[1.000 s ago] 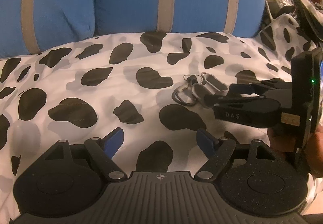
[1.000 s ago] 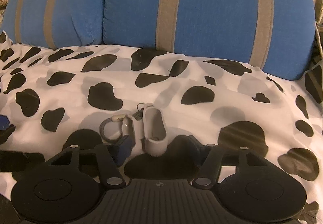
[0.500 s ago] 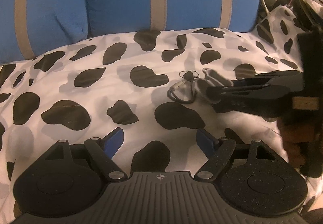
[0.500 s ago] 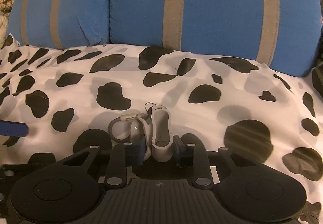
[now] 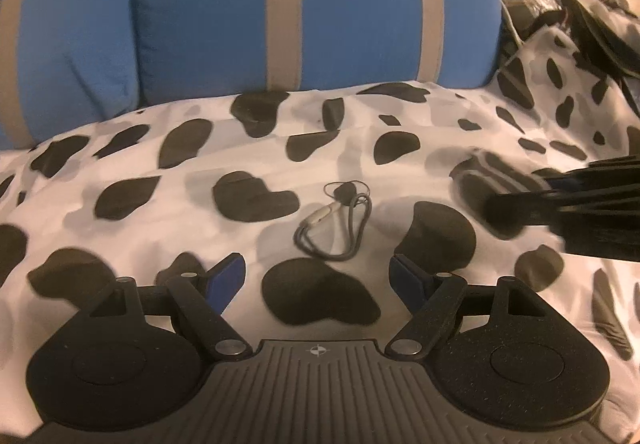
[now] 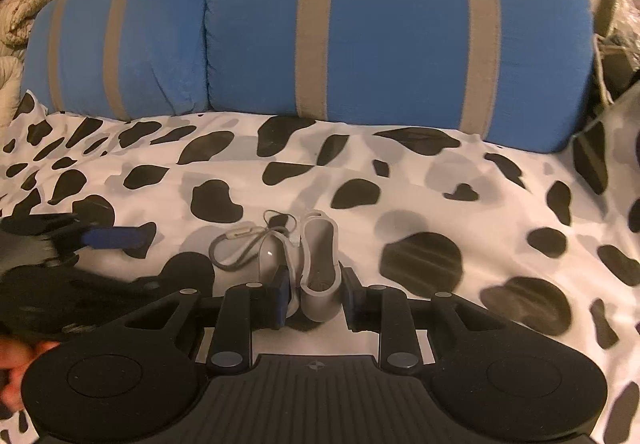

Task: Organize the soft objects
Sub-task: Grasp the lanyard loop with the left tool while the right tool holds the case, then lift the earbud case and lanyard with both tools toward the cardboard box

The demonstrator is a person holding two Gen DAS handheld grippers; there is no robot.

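Right gripper (image 6: pixel 314 298): pinching the grey silicone case (image 6: pixel 320 272), its corded loop (image 6: pixel 244 248) trailing onto the cow-print cover (image 6: pixel 400 184).
Left gripper (image 5: pixel 318 280): spreading wide over the cover, holding nothing.
Writing: none showing legibly.
Behind: blue striped cushions (image 6: pixel 400 36) leaning.

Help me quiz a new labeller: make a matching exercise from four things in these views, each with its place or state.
Things:
1. left gripper
2. right gripper
3. lanyard
4. blue cushion

Places or states:
A. behind the spotted blanket
B. lying on the blanket
C. wide open, nothing between its fingers
D. closed on the grey case

Pairs: 1-C, 2-D, 3-B, 4-A
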